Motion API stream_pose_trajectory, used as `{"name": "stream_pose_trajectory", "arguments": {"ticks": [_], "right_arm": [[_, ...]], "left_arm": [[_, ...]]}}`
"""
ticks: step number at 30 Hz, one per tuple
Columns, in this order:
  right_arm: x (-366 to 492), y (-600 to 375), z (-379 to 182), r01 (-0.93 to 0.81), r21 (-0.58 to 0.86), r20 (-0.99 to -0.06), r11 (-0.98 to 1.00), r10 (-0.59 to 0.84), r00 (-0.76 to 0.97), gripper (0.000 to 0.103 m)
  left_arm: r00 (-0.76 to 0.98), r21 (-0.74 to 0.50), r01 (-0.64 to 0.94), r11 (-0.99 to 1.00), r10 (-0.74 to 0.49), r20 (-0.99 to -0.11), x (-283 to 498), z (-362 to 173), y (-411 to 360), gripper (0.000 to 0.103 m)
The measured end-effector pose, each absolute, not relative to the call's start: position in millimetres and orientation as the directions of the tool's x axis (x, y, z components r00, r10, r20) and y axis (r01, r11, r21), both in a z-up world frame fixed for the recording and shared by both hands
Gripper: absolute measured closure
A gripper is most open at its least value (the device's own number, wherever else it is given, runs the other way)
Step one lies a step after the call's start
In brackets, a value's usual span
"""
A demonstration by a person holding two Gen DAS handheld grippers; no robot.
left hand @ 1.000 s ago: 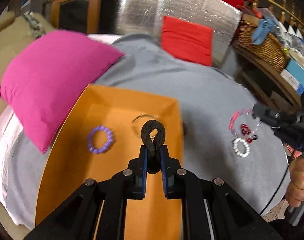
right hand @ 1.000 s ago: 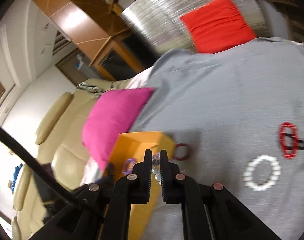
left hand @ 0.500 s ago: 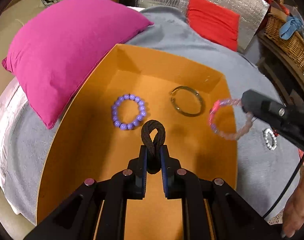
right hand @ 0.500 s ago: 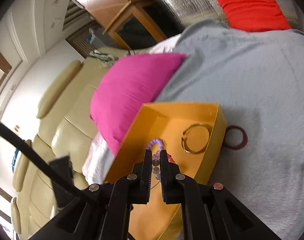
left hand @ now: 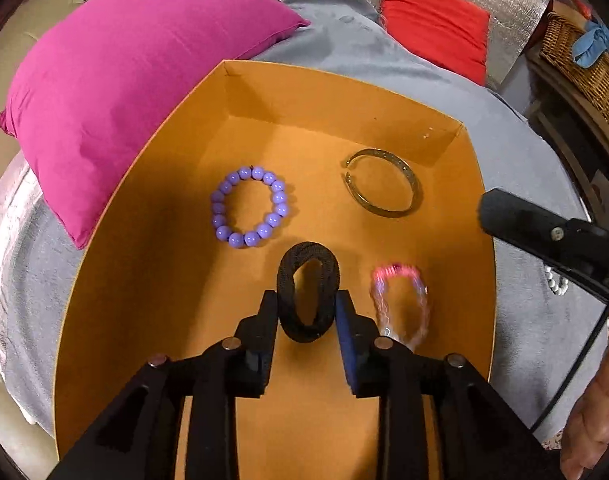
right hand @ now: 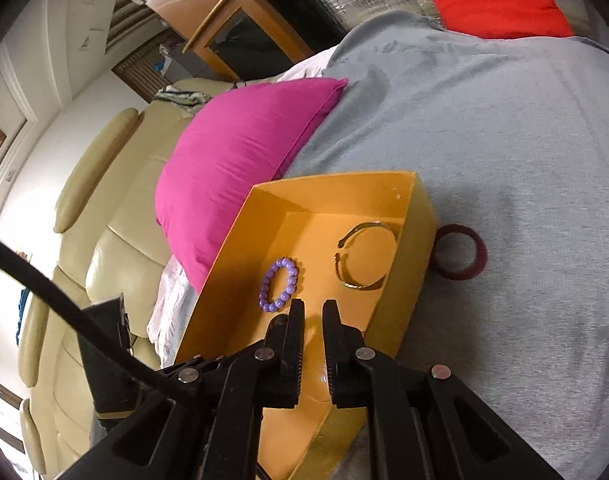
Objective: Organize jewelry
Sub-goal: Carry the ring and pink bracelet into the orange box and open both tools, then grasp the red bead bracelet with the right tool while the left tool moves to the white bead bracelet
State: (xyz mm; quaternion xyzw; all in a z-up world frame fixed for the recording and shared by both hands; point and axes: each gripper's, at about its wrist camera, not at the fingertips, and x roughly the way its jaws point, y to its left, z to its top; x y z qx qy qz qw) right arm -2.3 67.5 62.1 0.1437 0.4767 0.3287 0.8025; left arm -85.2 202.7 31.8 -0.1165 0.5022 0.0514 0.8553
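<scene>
Left wrist view: four pieces in the box, more waiting on the bed

Left wrist view shows the orange box (left hand: 152, 216) lying on a bed covered with a grey blanket (left hand: 516, 168), beside a pink pillow (left hand: 116, 80). On the box floor rest a purple bead bracelet (left hand: 249, 207) and a gold bangle (left hand: 383, 188), well apart from each other. The left tool (left hand: 307, 312) has just been opening its jaws; they now stand a little apart with the black fabric band (left hand: 307, 298) between them, the loop relaxed into an oval. Whether the pads are touching it I cannot tell for sure, but it looks released onto the box floor. Just beside it lies a blurred pink bead bracelet (left hand: 400, 300), apparently dropping or just landed below the right tool (right hand: 313, 312), whose jaws have just been opening too and stand narrowly apart with nothing between them.

So four pieces look to be in the box. Outside it, the right wrist view shows a dark red ring-shaped bangle (right hand: 460, 256) on the blanket, just beside the box wall, and the left wrist view catches a white bead bracelet (left hand: 554, 284) partly hidden behind the right tool. By my reckoning the job is past halfway: at least those two pieces are left to collect, and anything beyond the frame edges cannot be judged
</scene>
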Motion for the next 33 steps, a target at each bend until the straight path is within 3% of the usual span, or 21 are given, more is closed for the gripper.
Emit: {"name": "stream_pose_trajectory", "arguments": {"ticks": [7,11,16,18,19,21,24,33], "right_arm": [[4,26,79,-0.355,0.543,-0.649,0.761,0.649,0.396,0.091],[4,-20,96,-0.298,0.528,-0.636,0.795,0.603,0.481,0.09],[-4,-79,111,-0.209,0.491,-0.646,0.846,0.514,0.564,0.085],[-12,-110,116,-0.167,0.482,-0.646,0.86,0.477,0.596,0.083],[-16,-125,118,-0.145,0.481,-0.644,0.865,0.461,0.611,0.082],[-23,-152,120,-0.097,0.471,-0.648,0.877,0.419,0.636,0.069],[-30,-190,116,-0.014,0.441,-0.666,0.897,0.338,0.665,0.065],[-20,-221,93,0.007,0.384,-0.752,0.923,0.309,0.582,0.065]], "left_arm": [[0.539,-0.115,-0.25,0.961,0.039,-0.842,-88,51,199,0.065],[0.583,-0.087,-0.25,0.964,0.078,-0.809,-85,63,187,0.047],[0.657,-0.069,-0.299,0.952,0.152,-0.738,-86,86,174,0.047],[0.701,-0.075,-0.293,0.953,0.161,-0.695,-91,100,164,0.04],[0.728,-0.077,-0.277,0.958,0.157,-0.667,-94,108,155,0.038],[0.776,-0.072,-0.245,0.967,0.151,-0.613,-99,121,134,0.031],[0.81,-0.074,-0.164,0.984,0.091,-0.579,-98,129,101,0.029],[0.73,-0.016,-0.001,1.0,-0.01,-0.683,-70,97,28,0.029]]}}
